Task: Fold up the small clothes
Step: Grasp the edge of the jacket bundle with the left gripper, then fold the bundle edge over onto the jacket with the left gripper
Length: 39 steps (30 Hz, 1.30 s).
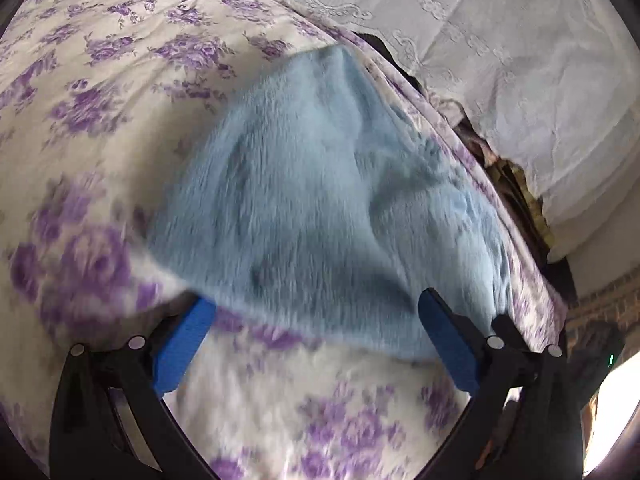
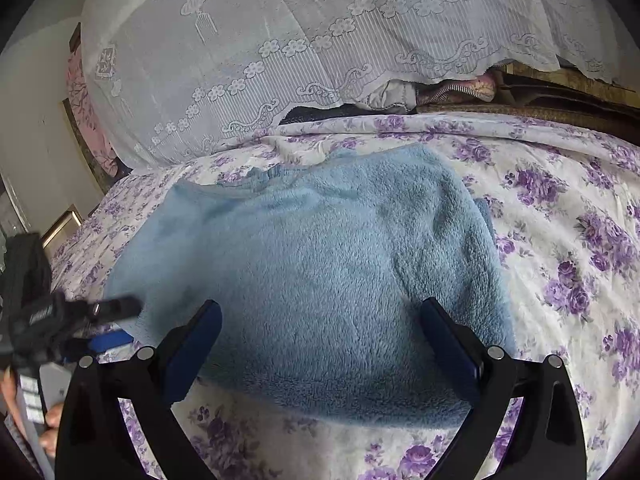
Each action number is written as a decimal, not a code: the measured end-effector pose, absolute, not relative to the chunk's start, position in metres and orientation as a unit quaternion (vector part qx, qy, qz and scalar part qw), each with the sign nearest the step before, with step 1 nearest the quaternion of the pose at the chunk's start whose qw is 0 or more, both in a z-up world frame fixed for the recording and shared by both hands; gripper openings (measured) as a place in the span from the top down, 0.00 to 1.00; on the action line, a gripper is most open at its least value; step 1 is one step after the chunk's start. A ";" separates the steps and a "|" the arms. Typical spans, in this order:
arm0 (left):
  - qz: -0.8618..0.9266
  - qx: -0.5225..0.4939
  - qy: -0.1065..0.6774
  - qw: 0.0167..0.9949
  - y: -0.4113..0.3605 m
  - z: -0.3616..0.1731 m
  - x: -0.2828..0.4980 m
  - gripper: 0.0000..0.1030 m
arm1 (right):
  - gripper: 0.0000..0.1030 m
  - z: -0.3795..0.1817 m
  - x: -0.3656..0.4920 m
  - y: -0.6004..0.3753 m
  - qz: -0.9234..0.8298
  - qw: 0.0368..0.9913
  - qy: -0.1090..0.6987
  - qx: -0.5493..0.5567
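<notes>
The blue fleece garment [image 2: 304,280] lies folded on the flowered bedsheet [image 2: 560,208], just in front of the lace-covered pile [image 2: 280,40]. The right gripper [image 2: 320,320] hovers over the garment's near edge, fingers spread wide, holding nothing. The left gripper [image 1: 316,312] points at the garment's near edge, also wide and empty. Only the right view shows the left gripper from outside, blurred, beside the garment's left edge.

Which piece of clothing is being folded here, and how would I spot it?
Look at the bed covered by the purple-flowered sheet. In its middle, below the white lace cover, lies the fluffy light-blue garment. It is the only plain, fuzzy blue thing; everything around it is patterned.
</notes>
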<state>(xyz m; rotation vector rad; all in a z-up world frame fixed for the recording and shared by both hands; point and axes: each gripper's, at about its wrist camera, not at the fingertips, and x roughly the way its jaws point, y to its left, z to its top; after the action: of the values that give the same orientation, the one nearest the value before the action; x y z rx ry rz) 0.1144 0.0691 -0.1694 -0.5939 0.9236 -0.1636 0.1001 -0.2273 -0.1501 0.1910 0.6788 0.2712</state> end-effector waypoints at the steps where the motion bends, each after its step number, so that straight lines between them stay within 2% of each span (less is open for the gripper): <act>1: -0.077 -0.287 0.435 0.850 0.070 -0.168 0.121 0.05 | 0.03 -0.150 0.100 -0.227 0.132 0.929 0.332 0.092; 9: -0.102 -0.338 0.407 0.843 0.082 -0.168 0.155 0.06 | 0.03 -0.151 0.101 -0.227 0.130 0.931 0.330 0.091; 12: -0.087 -0.317 0.406 0.853 0.081 -0.168 0.157 0.22 | 0.03 -0.142 0.096 -0.225 0.121 0.942 0.300 0.088; 13: -0.076 -0.308 0.409 0.856 0.081 -0.170 0.159 0.32 | 0.03 -0.138 0.096 -0.225 0.117 0.946 0.291 0.087; 14: -0.070 -0.304 0.411 0.856 0.081 -0.171 0.159 0.38 | 0.03 -0.133 0.097 -0.222 0.111 0.951 0.277 0.084; 16: -0.066 -0.300 0.412 0.858 0.081 -0.172 0.159 0.41 | 0.03 -0.126 0.103 -0.212 0.111 0.955 0.267 0.071; 19: -0.063 -0.293 0.411 0.861 0.080 -0.172 0.158 0.40 | 0.03 -0.125 0.120 -0.185 0.105 0.954 0.279 0.025; 21: -0.063 -0.292 0.411 0.861 0.079 -0.173 0.158 0.36 | 0.03 -0.134 0.135 -0.172 0.098 0.948 0.304 -0.002; 23: -0.065 -0.277 0.412 0.866 0.071 -0.172 0.161 0.27 | 0.03 -0.158 0.156 -0.162 0.092 0.921 0.377 -0.030; 26: -0.062 -0.238 0.416 0.875 0.059 -0.172 0.163 0.16 | 0.03 -0.160 0.159 -0.160 0.089 0.920 0.379 -0.040; 28: -0.057 -0.229 0.416 0.878 0.057 -0.171 0.163 0.15 | 0.03 -0.160 0.159 -0.158 0.085 0.921 0.378 -0.047; 30: -0.057 -0.243 0.412 0.876 0.061 -0.170 0.163 0.17 | 0.03 -0.161 0.158 -0.157 0.084 0.922 0.375 -0.047; 32: -0.052 -0.262 0.405 0.875 0.070 -0.171 0.161 0.29 | 0.03 -0.158 0.155 -0.160 0.086 0.926 0.365 -0.040; 34: -0.047 -0.276 0.402 0.872 0.077 -0.172 0.162 0.35 | 0.03 -0.148 0.141 -0.161 0.090 0.937 0.335 -0.035; 37: -0.046 -0.274 0.402 0.873 0.076 -0.171 0.162 0.36 | 0.03 -0.139 0.129 -0.150 0.089 0.944 0.310 -0.065; 39: -0.046 -0.270 0.402 0.874 0.075 -0.171 0.162 0.36 | 0.03 -0.161 0.137 -0.135 0.075 0.921 0.364 -0.117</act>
<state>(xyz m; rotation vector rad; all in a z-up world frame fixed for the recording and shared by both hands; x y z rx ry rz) 0.1620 0.0751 -0.1712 -0.5637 0.8404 -0.0964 0.1372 -0.1351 -0.1608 -0.2411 0.7489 0.1547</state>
